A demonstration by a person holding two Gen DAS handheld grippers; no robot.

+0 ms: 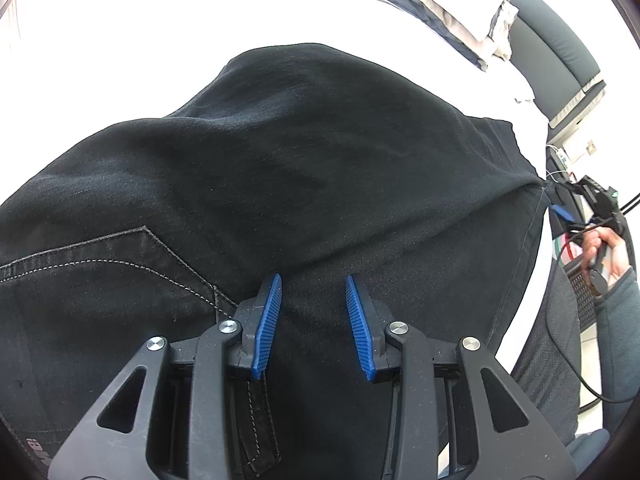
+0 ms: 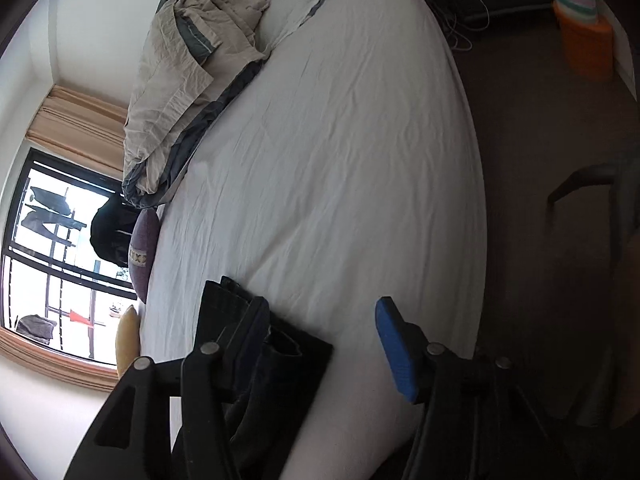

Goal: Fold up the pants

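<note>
Black denim pants (image 1: 280, 168) lie spread on the white bed sheet (image 1: 120, 40) and fill most of the left wrist view. A back pocket with pale stitching (image 1: 120, 264) shows at the left. My left gripper (image 1: 314, 284) is open just above the pants, its blue pads apart with cloth between and below them. In the right wrist view a folded edge of the pants (image 2: 276, 352) lies over the left finger of my right gripper (image 2: 320, 320). Its jaws stand wide apart, one blue pad (image 2: 394, 344) visible. The right gripper also shows in the left wrist view (image 1: 592, 208) at the pants' right corner.
A crumpled beige and grey duvet (image 2: 180, 80) lies at the far end of the bed, also in the left wrist view (image 1: 460, 12). A window (image 2: 52, 264) and cushions (image 2: 142, 256) are beside the bed. Dark floor (image 2: 540, 160) and an orange box (image 2: 584, 44) lie to the right.
</note>
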